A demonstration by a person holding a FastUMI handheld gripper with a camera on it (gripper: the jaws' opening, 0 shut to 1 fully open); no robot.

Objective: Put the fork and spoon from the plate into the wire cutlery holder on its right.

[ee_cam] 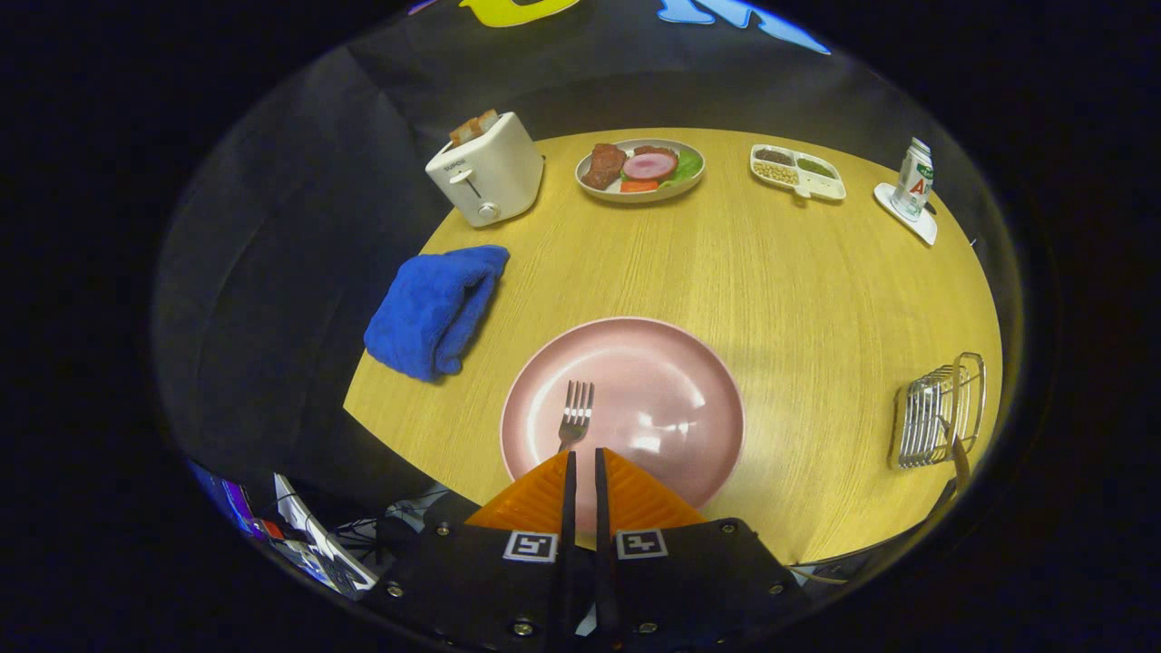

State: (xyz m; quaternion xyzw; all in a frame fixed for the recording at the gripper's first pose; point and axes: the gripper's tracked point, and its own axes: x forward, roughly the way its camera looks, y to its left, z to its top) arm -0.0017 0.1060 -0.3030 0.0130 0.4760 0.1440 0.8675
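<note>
A pink plate lies on the round wooden table just ahead of my fingers. A metal fork rests on its near left part, tines pointing away from me. Its handle runs back under my left fingertip and is hidden there. My gripper hovers over the plate's near rim with the fingers drawn together, leaving only a thin slit, and I see nothing in it. The wire cutlery holder stands to the right of the plate near the table's edge. A slim brownish handle sticks out of it.
A blue cloth lies left of the plate. Beyond it stands a white toaster with bread. At the far side are a plate of food, a divided snack dish and a carton on a coaster.
</note>
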